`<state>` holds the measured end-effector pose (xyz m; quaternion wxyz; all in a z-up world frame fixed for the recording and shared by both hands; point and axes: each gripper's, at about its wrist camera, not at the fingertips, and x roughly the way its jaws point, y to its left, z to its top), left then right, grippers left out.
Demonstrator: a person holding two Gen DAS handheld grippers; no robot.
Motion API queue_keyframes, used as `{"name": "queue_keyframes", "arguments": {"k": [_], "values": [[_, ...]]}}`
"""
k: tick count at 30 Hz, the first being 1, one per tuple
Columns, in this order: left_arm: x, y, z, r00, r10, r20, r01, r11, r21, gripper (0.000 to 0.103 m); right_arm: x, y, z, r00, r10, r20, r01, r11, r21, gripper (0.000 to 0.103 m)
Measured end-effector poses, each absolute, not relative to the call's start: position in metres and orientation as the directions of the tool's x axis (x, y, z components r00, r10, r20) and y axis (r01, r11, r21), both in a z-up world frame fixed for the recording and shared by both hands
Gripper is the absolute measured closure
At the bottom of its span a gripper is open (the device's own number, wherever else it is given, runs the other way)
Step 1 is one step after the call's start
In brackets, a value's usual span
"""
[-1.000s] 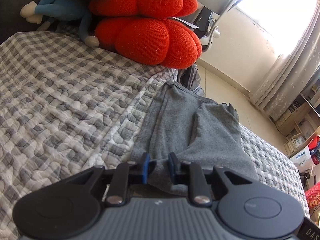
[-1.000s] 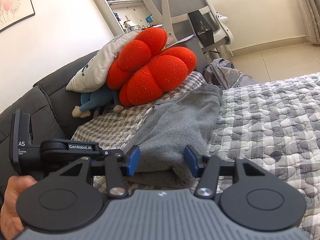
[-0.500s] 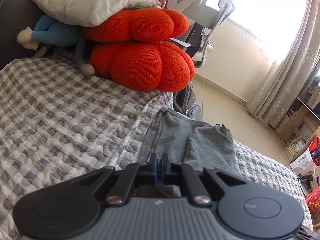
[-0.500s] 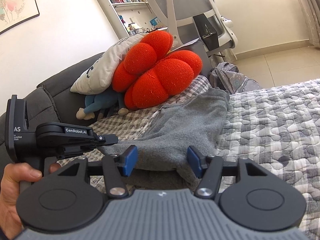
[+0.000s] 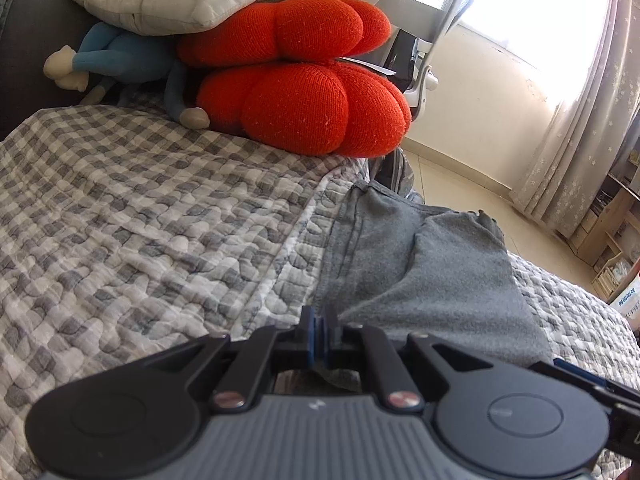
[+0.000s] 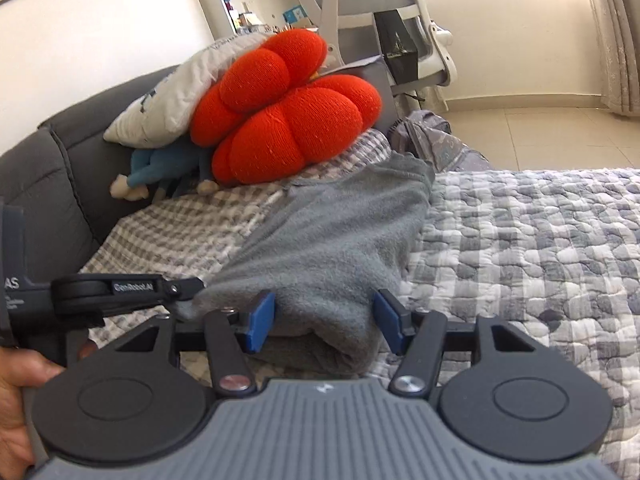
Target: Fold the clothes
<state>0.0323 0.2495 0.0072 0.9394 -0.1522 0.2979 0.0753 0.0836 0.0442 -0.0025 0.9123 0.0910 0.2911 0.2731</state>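
Quilted bed point(image 6: 540, 240) carries the grey garment point(image 6: 332, 240), already doubled lengthwise. Left tongs point(image 5: 319, 330) pinch its near corner; right tongs point(image 6: 324, 318) gape astride the near fold, gripping nothing. Cross-fold remains.

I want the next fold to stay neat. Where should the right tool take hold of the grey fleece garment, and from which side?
Probably the near folded edge of the grey fleece garment, approached low from the near side. That rounded edge already sits between the open right tool, whose pads do not press it, and the left tool is shut on the neighbouring corner.
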Motion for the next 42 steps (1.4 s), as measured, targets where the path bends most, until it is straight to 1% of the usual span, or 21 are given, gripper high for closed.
{"name": "queue_keyframes", "arguments": {"k": [3, 6, 10, 12, 13, 14, 15, 16, 17, 20, 23, 24, 27, 29, 31, 33, 35, 38, 39, 40, 42], "values": [[0.031, 0.246, 0.006, 0.816, 0.065, -0.575, -0.224, 0.952, -0.21, 0.099, 0.091, 0.04, -0.015, 0.633, 0.572, -0.522, -0.422, 0.82, 0.386, 0.04], [0.031, 0.244, 0.003, 0.818, 0.077, -0.57, -0.221, 0.957, -0.189, 0.098, 0.09, 0.037, -0.015, 0.628, 0.58, -0.518, -0.433, 0.814, 0.386, 0.041], [0.029, 0.24, 0.0, 0.821, 0.094, -0.563, -0.22, 0.962, -0.159, 0.098, 0.084, 0.02, -0.008, 0.65, 0.636, -0.416, -0.451, 0.764, 0.461, 0.04], [0.029, 0.24, -0.001, 0.823, 0.098, -0.559, -0.221, 0.962, -0.157, 0.098, 0.084, 0.004, 0.0, 0.69, 0.632, -0.354, -0.42, 0.747, 0.515, 0.04], [0.028, 0.239, -0.002, 0.824, 0.099, -0.557, -0.222, 0.962, -0.156, 0.098, 0.083, -0.001, 0.004, 0.709, 0.621, -0.335, -0.41, 0.749, 0.521, 0.041], [0.028, 0.239, -0.002, 0.825, 0.101, -0.556, -0.222, 0.962, -0.155, 0.098, 0.081, -0.002, 0.009, 0.728, 0.608, -0.316, -0.412, 0.757, 0.507, 0.044], [0.027, 0.239, -0.002, 0.826, 0.102, -0.555, -0.223, 0.962, -0.155, 0.098, 0.079, 0.003, 0.013, 0.732, 0.601, -0.321, -0.424, 0.77, 0.477, 0.066], [0.027, 0.239, -0.003, 0.826, 0.101, -0.555, -0.224, 0.962, -0.157, 0.098, 0.077, 0.007, 0.016, 0.734, 0.595, -0.327, -0.436, 0.782, 0.445, 0.09], [0.027, 0.239, -0.003, 0.826, 0.101, -0.555, -0.224, 0.962, -0.158, 0.098, 0.076, 0.013, 0.017, 0.725, 0.603, -0.332, -0.451, 0.78, 0.433, 0.092], [0.027, 0.24, -0.003, 0.827, 0.101, -0.554, -0.225, 0.961, -0.161, 0.098, 0.075, 0.03, 0.014, 0.695, 0.621, -0.363, -0.497, 0.779, 0.382, 0.094], [0.027, 0.24, -0.003, 0.827, 0.101, -0.554, -0.226, 0.961, -0.161, 0.098, 0.081, 0.041, 0.002, 0.664, 0.595, -0.453, -0.486, 0.804, 0.344, 0.094], [0.027, 0.24, -0.003, 0.827, 0.102, -0.553, -0.226, 0.961, -0.162, 0.098, 0.082, 0.04, -0.002, 0.66, 0.594, -0.459, -0.484, 0.804, 0.345, 0.097], [0.028, 0.236, -0.003, 0.824, 0.126, -0.553, -0.236, 0.963, -0.131, 0.094, 0.085, 0.038, -0.007, 0.639, 0.608, -0.471, -0.483, 0.794, 0.37, 0.098], [0.029, 0.233, 0.003, 0.818, 0.138, -0.558, -0.231, 0.968, -0.1, 0.094, 0.085, 0.037, -0.008, 0.631, 0.613, -0.475, -0.484, 0.79, 0.376, 0.098], [0.028, 0.235, 0.012, 0.819, 0.131, -0.559, -0.23, 0.967, -0.11, 0.091, 0.085, 0.036, -0.01, 0.628, 0.617, -0.474, -0.485, 0.787, 0.381, 0.098], [0.023, 0.241, 0.026, 0.842, 0.102, -0.53, -0.224, 0.96, -0.17, 0.078, 0.084, 0.032, -0.013, 0.625, 0.627, -0.465, -0.483, 0.778, 0.401, 0.099], [0.017, 0.239, 0.041, 0.869, 0.07, -0.49, -0.196, 0.958, -0.211, 0.071, 0.084, 0.03, -0.014, 0.623, 0.634, -0.458, -0.482, 0.773, 0.413, 0.099], [0.018, 0.216, 0.052, 0.878, 0.015, -0.478, -0.113, 0.978, -0.176, 0.07, 0.084, 0.03, -0.014, 0.623, 0.637, -0.454, -0.481, 0.769, 0.42, 0.099], [0.023, 0.209, 0.051, 0.873, -0.006, -0.488, -0.088, 0.982, -0.17, 0.067, 0.084, 0.03, -0.014, 0.623, 0.638, -0.454, -0.48, 0.769, 0.422, 0.099], [0.028, 0.202, 0.046, 0.864, -0.028, -0.503, -0.067, 0.983, -0.171, 0.067, 0.084, 0.03, -0.014, 0.623, 0.638, -0.453, -0.48, 0.769, 0.423, 0.099], [0.04, 0.193, 0.03, 0.836, -0.023, -0.548, -0.067, 0.987, -0.144, 0.067, 0.083, 0.031, -0.013, 0.625, 0.634, -0.455, -0.482, 0.772, 0.415, 0.099]]}}
